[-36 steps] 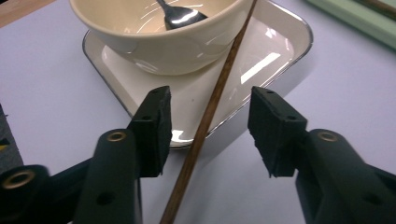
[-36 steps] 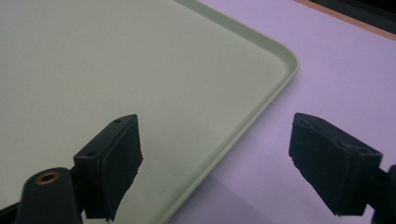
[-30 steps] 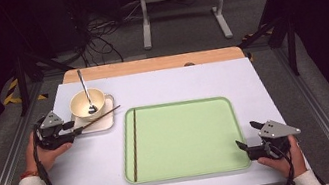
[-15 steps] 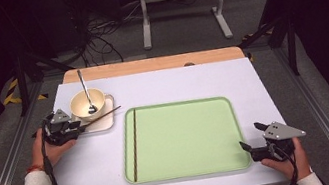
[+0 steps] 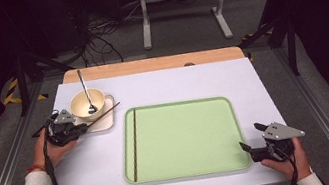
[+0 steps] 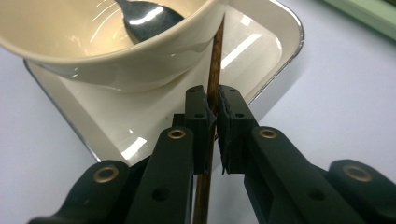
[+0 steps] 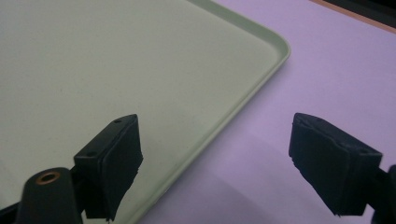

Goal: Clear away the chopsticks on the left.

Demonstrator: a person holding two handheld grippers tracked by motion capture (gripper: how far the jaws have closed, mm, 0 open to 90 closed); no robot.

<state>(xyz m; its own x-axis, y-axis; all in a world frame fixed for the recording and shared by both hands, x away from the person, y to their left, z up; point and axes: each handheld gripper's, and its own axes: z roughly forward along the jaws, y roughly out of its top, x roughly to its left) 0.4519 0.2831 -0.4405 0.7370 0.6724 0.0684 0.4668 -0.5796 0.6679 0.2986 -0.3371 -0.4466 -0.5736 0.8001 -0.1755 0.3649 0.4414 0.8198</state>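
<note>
Black right gripper (image 5: 254, 142) at 5 o'clock, jaws wide, straddling green tray (image 5: 190, 169) corner. Left gripper (image 5: 80, 130) at 10 o'clock: jaws have just been closing, now clamping brown chopstick (image 6: 214, 70) beside bowl (image 5: 87, 104) on white dish (image 5: 106, 122).

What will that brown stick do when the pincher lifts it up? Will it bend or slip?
The chopstick looks like thin, straight wood, so it probably stays stiff and weighs little. The left gripper jaws have just been closing and pinch it near one end, so the long free end may droop or swivel. It leans on the bowl, which might get nudged.
</note>
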